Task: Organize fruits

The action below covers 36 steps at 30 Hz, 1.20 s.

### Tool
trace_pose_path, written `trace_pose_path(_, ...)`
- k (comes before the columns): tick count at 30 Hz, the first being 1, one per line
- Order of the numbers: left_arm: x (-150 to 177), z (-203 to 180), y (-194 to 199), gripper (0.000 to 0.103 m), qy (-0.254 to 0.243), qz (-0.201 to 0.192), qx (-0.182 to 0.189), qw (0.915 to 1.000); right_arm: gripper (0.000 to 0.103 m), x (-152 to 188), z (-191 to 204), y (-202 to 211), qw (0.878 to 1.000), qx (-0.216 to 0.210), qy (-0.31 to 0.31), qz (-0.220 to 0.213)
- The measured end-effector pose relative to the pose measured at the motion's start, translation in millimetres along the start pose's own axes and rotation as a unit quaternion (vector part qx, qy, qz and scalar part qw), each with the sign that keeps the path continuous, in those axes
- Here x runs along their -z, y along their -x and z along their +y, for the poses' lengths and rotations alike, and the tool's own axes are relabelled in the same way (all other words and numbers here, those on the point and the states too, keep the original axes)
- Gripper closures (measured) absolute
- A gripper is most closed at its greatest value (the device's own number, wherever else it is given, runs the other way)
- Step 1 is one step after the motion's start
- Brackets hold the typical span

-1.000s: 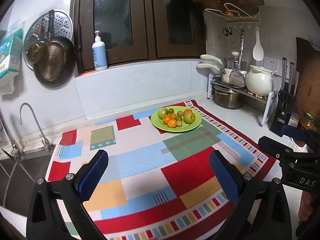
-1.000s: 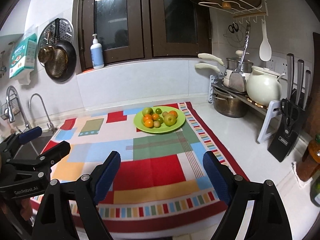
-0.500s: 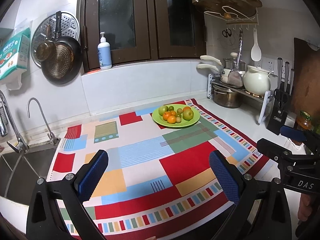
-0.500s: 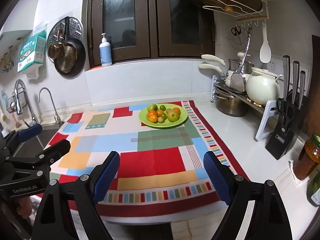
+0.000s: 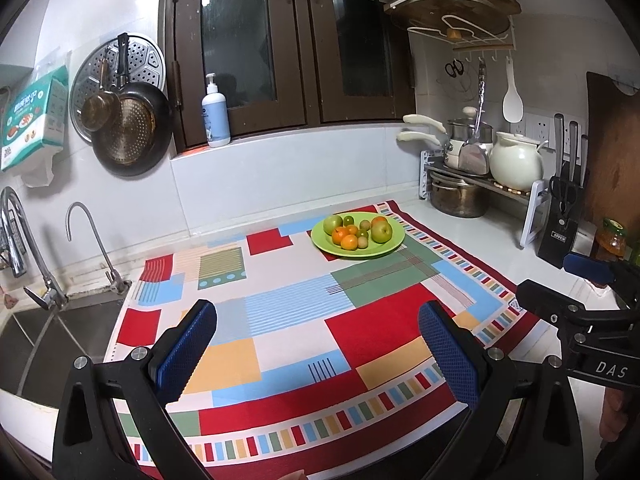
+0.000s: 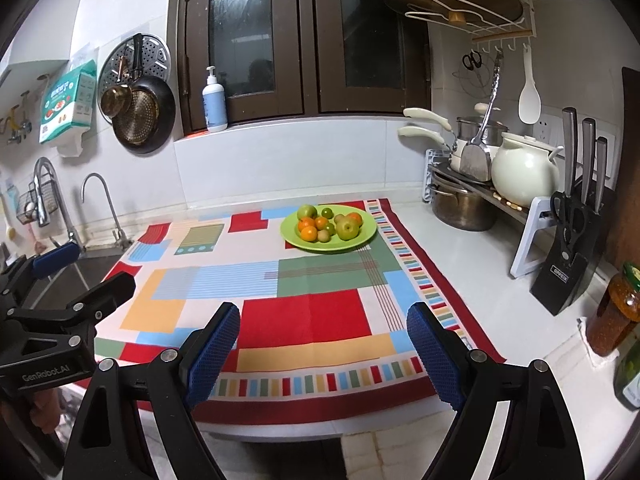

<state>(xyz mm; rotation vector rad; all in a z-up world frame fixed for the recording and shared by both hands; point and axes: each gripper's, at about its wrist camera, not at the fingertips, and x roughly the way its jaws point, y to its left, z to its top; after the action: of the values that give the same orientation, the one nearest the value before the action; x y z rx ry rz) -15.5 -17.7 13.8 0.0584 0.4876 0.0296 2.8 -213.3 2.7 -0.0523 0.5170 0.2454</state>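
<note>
Both tools spread wide and empty, fruit plate far ahead
Left tool (image 5: 318, 346) and right tool (image 6: 324, 344) hang over the near edge of the patterned cloth (image 6: 304, 312) on the worktop (image 6: 472, 264); the green plate (image 6: 362, 237) of fruits (image 6: 326, 224) sits well apart, at the cloth's far right corner

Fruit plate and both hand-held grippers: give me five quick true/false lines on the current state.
1. All the fruit sits on the green plate. True.
2. The left hand-held gripper holds an orange. False: it is open with nothing between its fingers.
3. The right hand-held gripper is open, near the front edge of the patterned cloth. True.
4. The plate stands on bare counter. False: it rests on the cloth, towards its far right corner.
5. The plate holds only oranges. False: green fruits lie there too.
</note>
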Motion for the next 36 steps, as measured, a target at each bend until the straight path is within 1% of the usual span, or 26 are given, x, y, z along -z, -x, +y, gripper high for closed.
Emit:
trace_pose_path(25,-3.6,2.2,1.3,0.000,-0.002,-0.009,-0.001,1.0000,0.017,-1.6,-0.3,-0.7,1.000,-0.005,0.005,0.001)
trace_pose_path(36,-4.5,4.0,-4.0,0.000,0.001,-0.007,-0.001,1.0000,0.017,-2.5,-0.4,-3.5,1.000,-0.005,0.005,0.003)
